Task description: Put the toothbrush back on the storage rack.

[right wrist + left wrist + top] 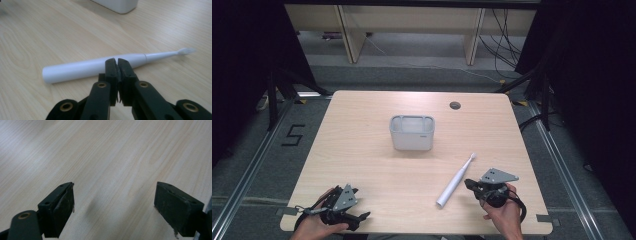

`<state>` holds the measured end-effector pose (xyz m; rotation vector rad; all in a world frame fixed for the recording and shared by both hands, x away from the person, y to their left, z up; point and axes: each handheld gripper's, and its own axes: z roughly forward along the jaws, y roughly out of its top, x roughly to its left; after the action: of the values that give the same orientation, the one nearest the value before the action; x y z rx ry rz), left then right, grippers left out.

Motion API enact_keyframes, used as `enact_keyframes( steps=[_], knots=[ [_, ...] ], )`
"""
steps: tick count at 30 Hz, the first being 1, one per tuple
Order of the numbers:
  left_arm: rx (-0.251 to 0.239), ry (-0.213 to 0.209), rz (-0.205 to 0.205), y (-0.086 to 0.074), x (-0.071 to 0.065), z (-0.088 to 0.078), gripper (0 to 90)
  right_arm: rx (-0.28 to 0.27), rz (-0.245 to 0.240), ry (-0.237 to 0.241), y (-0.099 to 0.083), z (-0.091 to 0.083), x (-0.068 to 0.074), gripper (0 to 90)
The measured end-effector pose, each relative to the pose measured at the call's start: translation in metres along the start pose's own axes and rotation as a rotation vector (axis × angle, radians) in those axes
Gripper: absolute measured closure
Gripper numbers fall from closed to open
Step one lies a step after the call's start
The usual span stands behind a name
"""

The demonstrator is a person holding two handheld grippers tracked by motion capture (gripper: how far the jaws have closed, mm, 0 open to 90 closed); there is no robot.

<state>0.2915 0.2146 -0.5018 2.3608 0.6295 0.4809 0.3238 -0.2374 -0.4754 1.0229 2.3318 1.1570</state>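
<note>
Here the toothbrush [95,67] lies just beyond the closed right hand-held gripper [117,61].

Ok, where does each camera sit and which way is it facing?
High view: above the person's edge, looking forward and down on the table, grey bin, electric toothbrush; both hands, left gripper, right gripper.
Left gripper view: on the left gripper, facing bare tabletop; jaws apart.
Right gripper view: on the right gripper, jaws shut, facing the toothbrush.
Shared: high and right gripper views show toothbrush and bin.
</note>
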Motion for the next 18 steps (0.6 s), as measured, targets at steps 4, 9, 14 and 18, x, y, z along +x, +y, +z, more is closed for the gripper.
enact_keyframes(
  steps=[4,9,14,18],
  knots=[
    [0.011,-0.003,0.012,0.000,0.001,-0.001,16.1,0.021,-0.011,0.040,0.006,0.011,0.010,90.0],
    [-0.006,0.001,-0.003,0.000,-0.001,0.000,16.1,0.023,-0.020,0.077,0.014,0.021,0.018,90.0],
    [0.001,0.002,0.006,0.000,0.000,-0.001,16.2,0.027,-0.065,0.097,0.019,0.030,0.024,90.0],
    [0.000,-0.002,0.002,0.000,0.000,0.000,16.1,0.044,-0.083,0.118,0.023,0.039,0.031,90.0]
  ],
)
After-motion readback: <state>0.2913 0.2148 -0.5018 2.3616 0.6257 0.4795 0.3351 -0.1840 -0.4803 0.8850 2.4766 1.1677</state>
